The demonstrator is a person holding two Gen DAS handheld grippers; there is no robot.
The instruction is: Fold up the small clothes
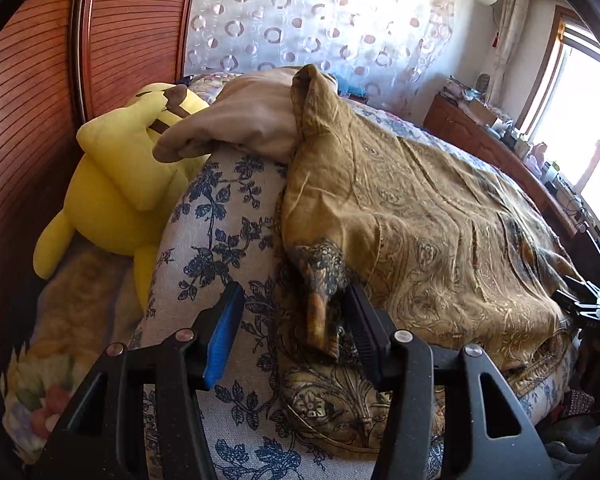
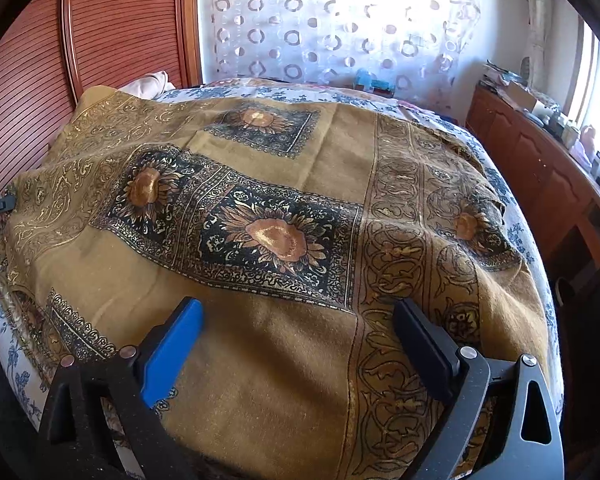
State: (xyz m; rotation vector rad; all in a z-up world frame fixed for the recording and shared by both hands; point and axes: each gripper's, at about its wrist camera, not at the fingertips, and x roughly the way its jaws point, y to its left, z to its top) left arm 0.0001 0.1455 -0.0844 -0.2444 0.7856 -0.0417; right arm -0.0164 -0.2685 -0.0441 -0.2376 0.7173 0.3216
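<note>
Brown patterned cloth (image 2: 284, 208) lies spread over the bed (image 1: 220, 216), one folded corner flap (image 1: 320, 300) near the left edge. Left claw (image 1: 292, 320) is half apart around that flap; black jaw seems to touch it, blue one clear, so no real pinch yet. Right claw (image 2: 296, 340) is wide apart, empty, just above the cloth's near part. Risk: left closes on too little fabric & flap slips, or it snags the floral sheet underneath too. Plush toy (image 1: 116, 184) isn't in the way.
</note>
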